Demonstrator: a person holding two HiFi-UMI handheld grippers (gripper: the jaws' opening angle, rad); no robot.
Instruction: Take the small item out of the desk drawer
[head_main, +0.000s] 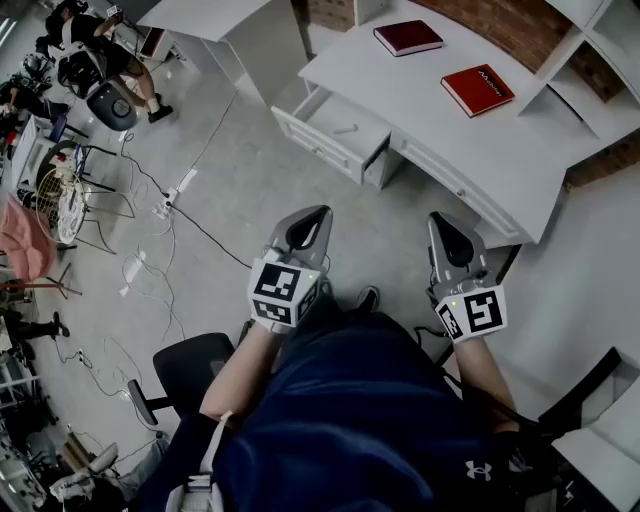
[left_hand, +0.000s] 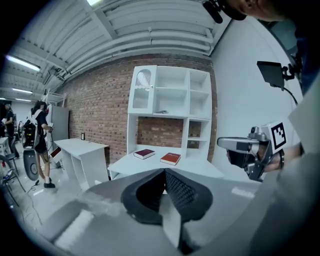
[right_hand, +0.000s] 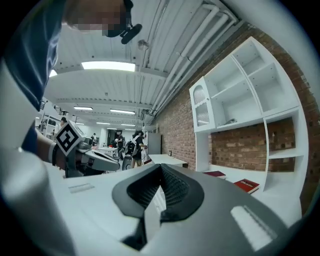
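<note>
The white desk (head_main: 520, 160) stands ahead of me, and its drawer (head_main: 335, 135) is pulled open toward the floor. A small pale item (head_main: 345, 129) lies inside the drawer. My left gripper (head_main: 320, 214) and right gripper (head_main: 438, 220) are held side by side in front of my lap, short of the desk and well away from the drawer. In the left gripper view the left gripper (left_hand: 164, 172) has its pads together with nothing between them. In the right gripper view the right gripper (right_hand: 160, 168) is likewise shut and empty. Both point toward the desk.
A dark red book (head_main: 408, 37) and a red book (head_main: 478, 89) lie on the desktop. A white shelf unit (left_hand: 170, 105) rises behind it against a brick wall. Cables and a power strip (head_main: 176, 193) cross the floor at left. A black chair (head_main: 185, 365) is by my left side.
</note>
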